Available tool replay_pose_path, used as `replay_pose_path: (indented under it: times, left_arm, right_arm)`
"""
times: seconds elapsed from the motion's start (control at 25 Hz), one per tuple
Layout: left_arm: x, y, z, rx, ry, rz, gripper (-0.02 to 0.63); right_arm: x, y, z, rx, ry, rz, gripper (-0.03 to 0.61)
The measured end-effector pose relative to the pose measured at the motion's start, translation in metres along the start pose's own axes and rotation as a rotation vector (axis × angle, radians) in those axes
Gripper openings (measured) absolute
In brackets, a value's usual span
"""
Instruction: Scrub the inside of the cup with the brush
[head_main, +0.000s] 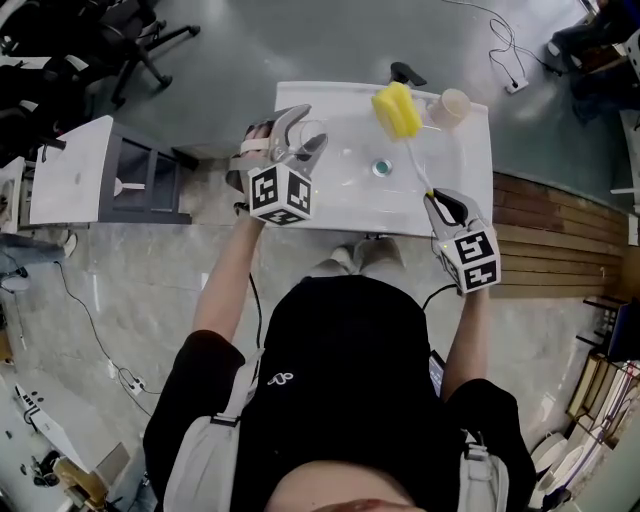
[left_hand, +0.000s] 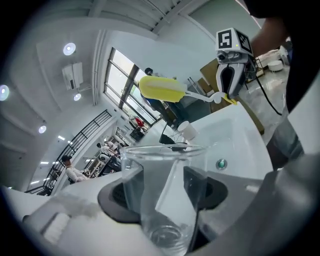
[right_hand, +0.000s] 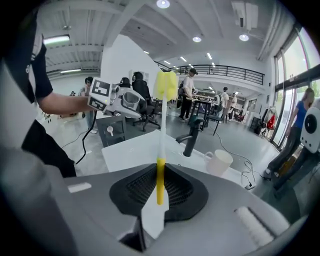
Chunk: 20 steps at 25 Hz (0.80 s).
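A clear glass cup (head_main: 308, 133) sits upright between the jaws of my left gripper (head_main: 297, 140), which is shut on it above the left part of the white sink (head_main: 340, 195). In the left gripper view the cup (left_hand: 165, 160) fills the gap between the pads and looks empty. My right gripper (head_main: 441, 201) is shut on the thin handle of the brush (head_main: 420, 170). Its yellow sponge head (head_main: 397, 110) points away over the far side of the sink, apart from the cup. The handle (right_hand: 160, 175) runs up to the sponge head (right_hand: 166, 85) in the right gripper view.
A cream mug (head_main: 450, 106) stands at the sink's far right corner beside a black faucet (head_main: 405, 72). The drain (head_main: 381, 167) lies mid-basin. A white side table (head_main: 75, 170) stands to the left, and cables trail over the floor. People and chairs show in the background.
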<state>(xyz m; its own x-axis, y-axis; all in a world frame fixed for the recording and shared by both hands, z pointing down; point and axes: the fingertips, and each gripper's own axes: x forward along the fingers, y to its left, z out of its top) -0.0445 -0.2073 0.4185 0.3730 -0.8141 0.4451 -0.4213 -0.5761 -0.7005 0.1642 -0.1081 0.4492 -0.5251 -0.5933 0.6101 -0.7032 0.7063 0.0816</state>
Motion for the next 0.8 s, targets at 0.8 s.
replay_pose_path:
  times: [0.8]
  left_arm:
    - [0.003, -0.019, -0.023, 0.186, 0.194, -0.047, 0.267]
  right_arm:
    - [-0.005, 0.022, -0.007, -0.438, 0.283, -0.043, 0.049]
